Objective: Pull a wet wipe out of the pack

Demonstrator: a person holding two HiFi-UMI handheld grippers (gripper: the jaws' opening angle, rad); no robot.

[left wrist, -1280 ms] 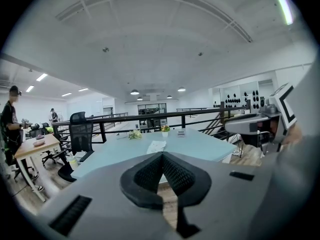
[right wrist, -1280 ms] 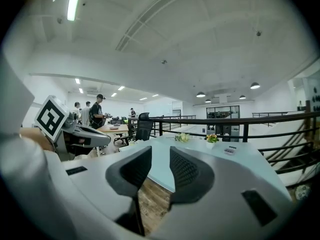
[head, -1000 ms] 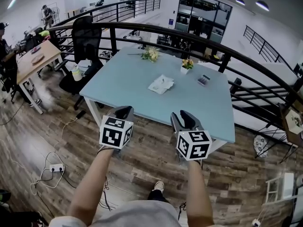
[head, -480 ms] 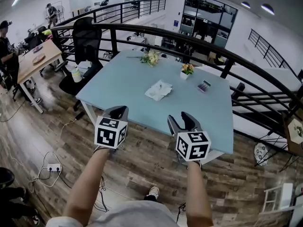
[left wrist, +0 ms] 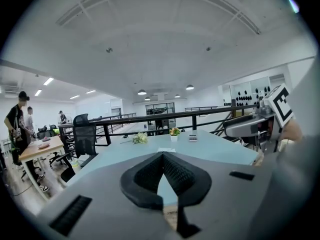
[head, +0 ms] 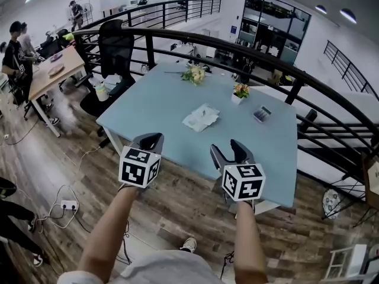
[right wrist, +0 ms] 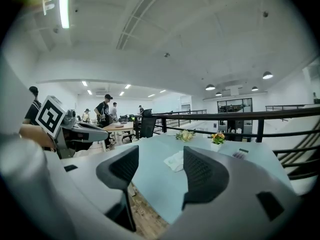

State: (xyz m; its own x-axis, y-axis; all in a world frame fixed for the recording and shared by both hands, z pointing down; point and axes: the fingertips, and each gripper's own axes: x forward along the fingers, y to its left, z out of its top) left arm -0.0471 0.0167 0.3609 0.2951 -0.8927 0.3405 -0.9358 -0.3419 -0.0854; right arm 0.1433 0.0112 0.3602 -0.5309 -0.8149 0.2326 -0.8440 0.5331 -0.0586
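The wet wipe pack (head: 201, 118) is a flat white packet lying in the middle of the light blue table (head: 160, 99). It shows small in the left gripper view (left wrist: 165, 149) and between the jaws' line of sight in the right gripper view (right wrist: 175, 160). Both grippers hover over the wooden floor just short of the table's near edge, well away from the pack. My left gripper (head: 150, 139) (left wrist: 161, 156) has its jaw tips touching, with nothing in them. My right gripper (head: 230, 150) (right wrist: 160, 160) has its jaws opening, with nothing between them.
On the table's far side lie a flower bunch (head: 193, 73), a small flowerpot (head: 240, 91) and a dark flat object (head: 262, 113). A black railing (head: 237, 49) curves behind. An office chair (head: 115, 52) stands at the left corner. People stand by a wooden desk (head: 53, 73). A power strip (head: 69, 205) lies on the floor.
Both grippers have come nearer to the table's front edge. The right gripper's jaws have spread apart. The left gripper's jaws stay together.
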